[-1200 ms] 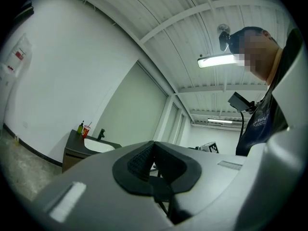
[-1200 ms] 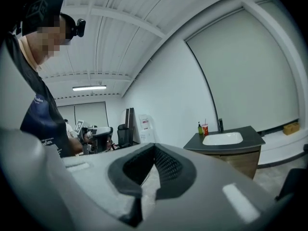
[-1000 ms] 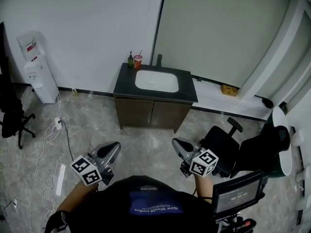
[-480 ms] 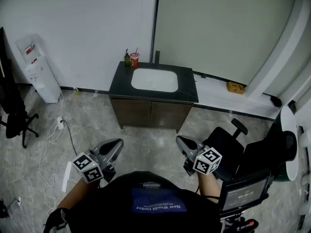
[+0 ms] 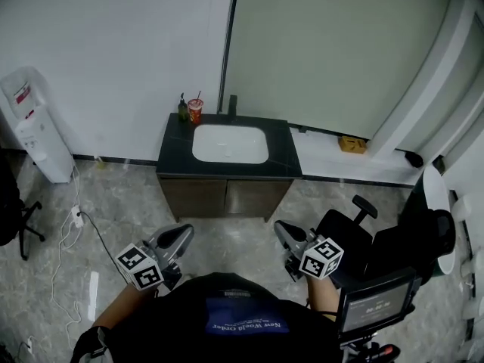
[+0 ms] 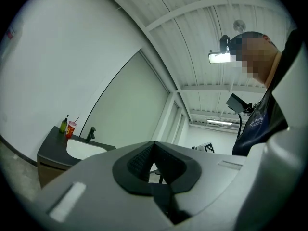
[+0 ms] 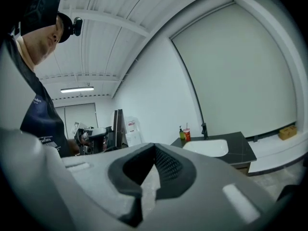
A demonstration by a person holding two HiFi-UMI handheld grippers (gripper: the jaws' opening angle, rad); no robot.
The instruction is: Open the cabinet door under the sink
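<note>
Left gripper (image 5: 180,235): held low in front of the person, nose toward the sink unit. Fingers (image 6: 142,160) pressed together tip to tip, nothing between them.
Right gripper (image 5: 280,228): level with the left one, same heading. Fingers (image 7: 168,165) likewise closed on each other, carrying nothing.
Cabinet (image 5: 224,197): stands under the sink against the white wall, well apart from both grippers, with bare grey floor between.
Cabinet doors: two dark brown fronts side by side, seam near the middle; both look flush and shut from the head view.
Sink (image 5: 230,143): white basin set into a dark countertop (image 5: 284,166), with a dark faucet (image 5: 232,104) at the back edge.
On the counter: green bottle (image 5: 182,107) and red cup with straw (image 5: 195,111), just beside each other at the back left corner.
Surroundings: water dispenser (image 5: 32,127) by the wall at the left; black office chair (image 5: 348,229) just beside the right gripper; white cable (image 5: 72,229) trailing on the floor at the left.
</note>
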